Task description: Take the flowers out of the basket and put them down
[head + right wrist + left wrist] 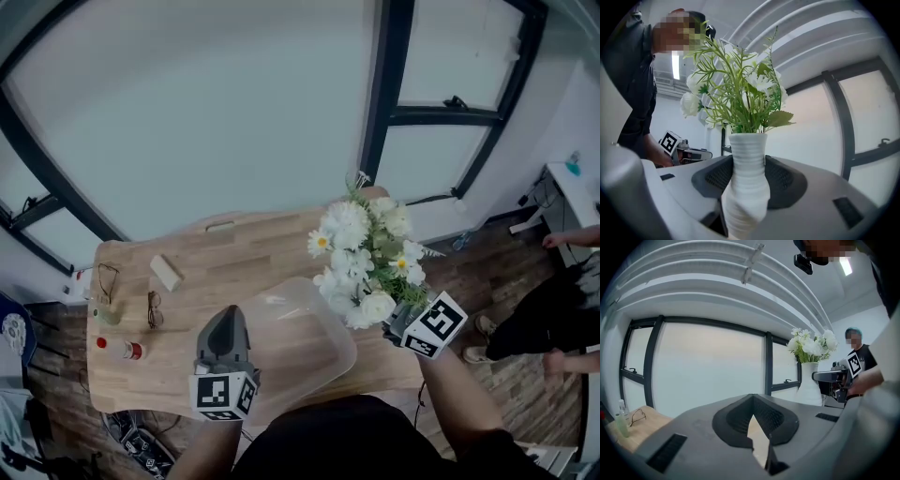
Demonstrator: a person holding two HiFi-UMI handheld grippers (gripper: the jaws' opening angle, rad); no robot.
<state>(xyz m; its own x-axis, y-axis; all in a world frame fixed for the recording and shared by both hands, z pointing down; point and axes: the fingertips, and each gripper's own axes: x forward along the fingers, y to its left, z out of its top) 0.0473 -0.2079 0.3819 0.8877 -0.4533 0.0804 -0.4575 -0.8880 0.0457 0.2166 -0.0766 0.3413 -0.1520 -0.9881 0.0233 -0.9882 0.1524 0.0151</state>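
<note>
Your right claw (745, 185) pinches the vase (746, 154) of flowers (366, 258), lifted above the basket (300, 349); left claw (752, 398) is pressed together. Still to do: set-down on the counter (234, 262).

A wooden table (234, 253) fills the middle of the frame, with a clear plastic basket (309, 352) at its near edge. The left gripper (227, 319) sits at the basket's left rim. At centre right, the right gripper (403, 323) meets the base of a bunch of white flowers (361, 258) over the basket's right edge. Glasses (154, 307) and a red-capped bottle (122, 349) lie at the table's left.
</note>
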